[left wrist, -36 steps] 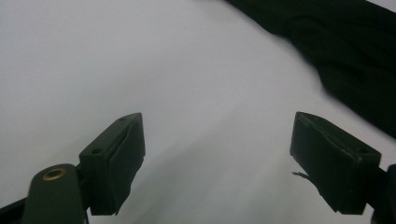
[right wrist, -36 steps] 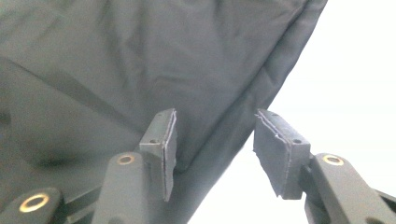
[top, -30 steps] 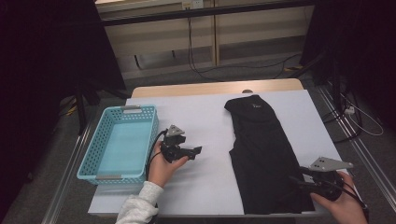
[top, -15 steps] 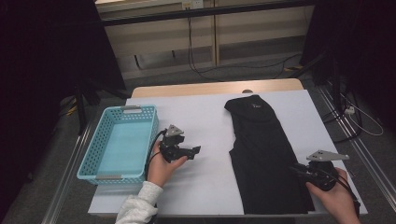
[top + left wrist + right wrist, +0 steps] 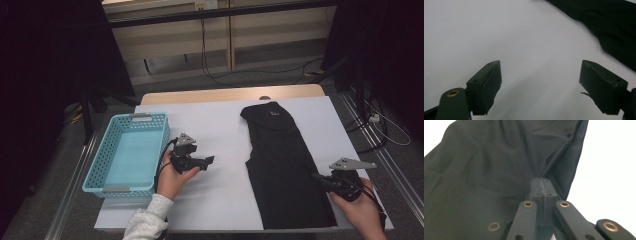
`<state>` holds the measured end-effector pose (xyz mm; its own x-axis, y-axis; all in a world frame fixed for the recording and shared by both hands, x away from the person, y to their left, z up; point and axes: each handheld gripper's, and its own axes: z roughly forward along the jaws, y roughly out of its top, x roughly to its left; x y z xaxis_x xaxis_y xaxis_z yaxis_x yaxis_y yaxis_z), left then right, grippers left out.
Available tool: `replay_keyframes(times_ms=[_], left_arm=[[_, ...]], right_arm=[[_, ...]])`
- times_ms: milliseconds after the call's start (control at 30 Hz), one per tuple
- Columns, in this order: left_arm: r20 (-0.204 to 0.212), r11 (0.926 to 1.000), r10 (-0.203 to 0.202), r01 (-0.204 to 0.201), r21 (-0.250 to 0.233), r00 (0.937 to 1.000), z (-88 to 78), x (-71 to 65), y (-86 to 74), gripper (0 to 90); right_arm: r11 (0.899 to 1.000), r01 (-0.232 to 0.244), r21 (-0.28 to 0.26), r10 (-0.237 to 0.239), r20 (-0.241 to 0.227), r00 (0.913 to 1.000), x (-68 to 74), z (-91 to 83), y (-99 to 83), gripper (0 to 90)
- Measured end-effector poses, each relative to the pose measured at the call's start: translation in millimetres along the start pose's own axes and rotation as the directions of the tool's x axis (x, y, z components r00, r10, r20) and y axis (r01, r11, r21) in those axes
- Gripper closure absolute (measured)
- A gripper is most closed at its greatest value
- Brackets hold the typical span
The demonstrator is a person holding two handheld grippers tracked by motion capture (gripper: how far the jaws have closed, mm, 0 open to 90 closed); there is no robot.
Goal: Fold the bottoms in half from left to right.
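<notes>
One black garment (image 5: 285, 165) lies flat on the right half of the white table (image 5: 220, 125). Right gripper (image 5: 320, 179), jaws just closing, is pressed together on its right edge fold; earlier it sat nearer the table's corner. Left gripper (image 5: 207, 161) spread, holding nothing. One blue basket (image 5: 107, 165) at left, nothing inside.

Black garment (image 5: 285, 165): soft matt cloth, lightly creased, with a stitched seam along one edge.
Table cover (image 5: 220, 125): smooth, matt white sheet, paper-like.
Tabletop edge (image 5: 220, 95), at 12 o'clock of the cover: pale wood, smooth.
Basket (image 5: 95, 167), at 9 o'clock of the garment: light blue plastic, perforated lattice walls, slight sheen.
Right gripper (image 5: 541, 182): matt black plastic links with brass-coloured rivets.
Left gripper (image 5: 540, 82): black rubbery pads, scuffed.
Sleeve (image 5: 145, 225): grey fleecy cloth.
</notes>
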<state>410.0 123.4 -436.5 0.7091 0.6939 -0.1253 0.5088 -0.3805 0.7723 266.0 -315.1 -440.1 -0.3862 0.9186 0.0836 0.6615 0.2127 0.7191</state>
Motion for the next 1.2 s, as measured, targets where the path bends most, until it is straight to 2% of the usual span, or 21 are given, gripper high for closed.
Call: replay_keyframes(times_ms=[300, 433, 567, 700, 767, 900, 1067, 1100, 1133, 1200], left_arm=[[0.011, 1.0, 0.001, -0.001, 0.003, 0.9999, 0.5, -1.2, 0.7, 18.0], [0.009, 1.0, -0.001, 0.001, 0.003, 1.0, 0.5, -1.0, 0.6, 18.0], [0.009, 1.0, 0.0, 0.0, -0.004, 1.0, -0.3, -1.4, 1.2, 18.1], [0.013, 1.0, -0.008, 0.008, 0.001, 0.9999, -0.2, -1.2, 0.8, 17.9], [0.014, 1.0, -0.001, 0.001, -0.001, 0.9999, -1.0, -1.2, 1.5, 17.7], [0.015, 1.0, -0.004, 0.004, -0.003, 0.9999, -0.9, -2.2, 1.5, 17.5], [0.014, 1.0, 0.0, 0.0, 0.003, 0.9999, -3.1, -1.4, 0.9, 17.5], [0.011, 1.0, -0.005, 0.005, -0.005, 0.9999, -3.1, -1.8, 0.7, 17.5], [0.009, 1.0, 0.006, -0.006, 0.0, 0.9999, -4.4, -0.7, 0.5, 17.5], [0.007, 1.0, -0.007, 0.007, -0.005, 1.0, -5.0, -1.2, -0.4, 17.5]], right_arm=[[0.999, -0.031, -0.006, 0.032, 0.019, 0.9993, -14.4, -3.1, -3.3, 90.0], [0.999, -0.04, 0.009, 0.04, 0.013, 0.9991, -14.0, -0.2, -5.9, 90.0], [1.0, -0.015, 0.005, 0.015, 0.024, 0.9996, -12.7, 1.8, -6.5, 90.0], [1.0, -0.003, 0.026, 0.002, 0.014, 0.9999, -11.9, 4.1, -7.9, 90.0], [1.0, 0.004, 0.026, -0.004, 0.025, 0.9997, -11.4, 3.9, -7.1, 89.2], [1.0, 0.008, -0.004, -0.007, 0.052, 0.9986, -12.4, 4.5, -1.5, 79.3], [0.999, 0.016, -0.041, -0.013, 0.082, 0.9965, -15.8, 11.4, 16.6, 75.9], [0.999, 0.017, -0.04, -0.014, 0.089, 0.9959, -16.8, 14.4, 20.3, 75.9], [0.999, 0.019, -0.038, -0.015, 0.096, 0.9953, -17.8, 18.1, 23.6, 75.9], [0.999, 0.015, -0.031, -0.012, 0.104, 0.9945, -20.3, 25.7, 28.8, 75.9]])
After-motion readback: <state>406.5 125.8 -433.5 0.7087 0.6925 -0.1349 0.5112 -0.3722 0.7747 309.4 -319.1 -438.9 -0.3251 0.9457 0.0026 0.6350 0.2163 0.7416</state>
